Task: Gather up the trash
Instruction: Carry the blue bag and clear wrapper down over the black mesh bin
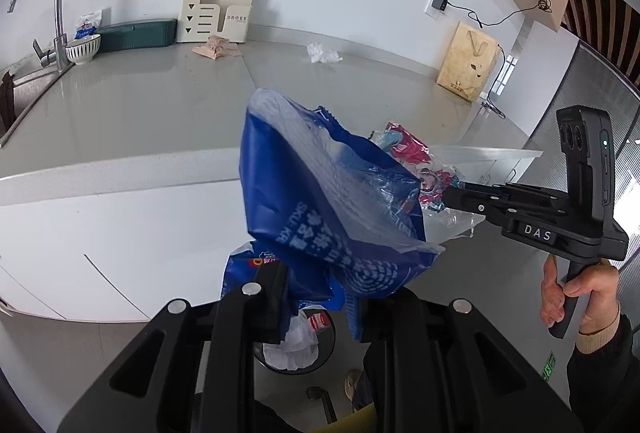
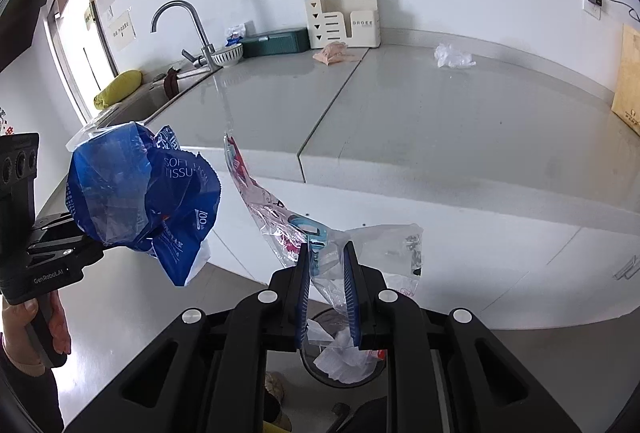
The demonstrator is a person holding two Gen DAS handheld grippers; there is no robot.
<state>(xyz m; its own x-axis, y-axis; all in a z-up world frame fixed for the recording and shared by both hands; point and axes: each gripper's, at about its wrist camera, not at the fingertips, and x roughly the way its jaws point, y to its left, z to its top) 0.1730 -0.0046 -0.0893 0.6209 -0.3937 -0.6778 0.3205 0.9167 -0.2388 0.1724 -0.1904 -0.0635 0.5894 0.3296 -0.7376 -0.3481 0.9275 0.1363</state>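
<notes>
At the far left of the desk a faucet stood over the sink, a bowl beside it; a rack leaned on the far wall, with a pink scrap in front of it and a crumpled clear scrap farther right, both still uncollected.

Nearer, off the desk's front edge, the left tool was pinched nearly shut on the blue tissue wrapper, which billowed up and away from its fingers. To its right the right tool was likewise closed to a narrow gap on a clear wrapper printed in pink and blue, the film trailing out both ends of the pads. Below both, on the floor, the bin showed white paper already inside.

The risk looked plain: the blue wrapper was broad and light, and the bin's mouth seemed small beside it. Released off-centre or too high, it would likely drift or catch the rim and land on the floor. The clear film could cling to the pads on release. Dropping both together might let one knock the other aside.
</notes>
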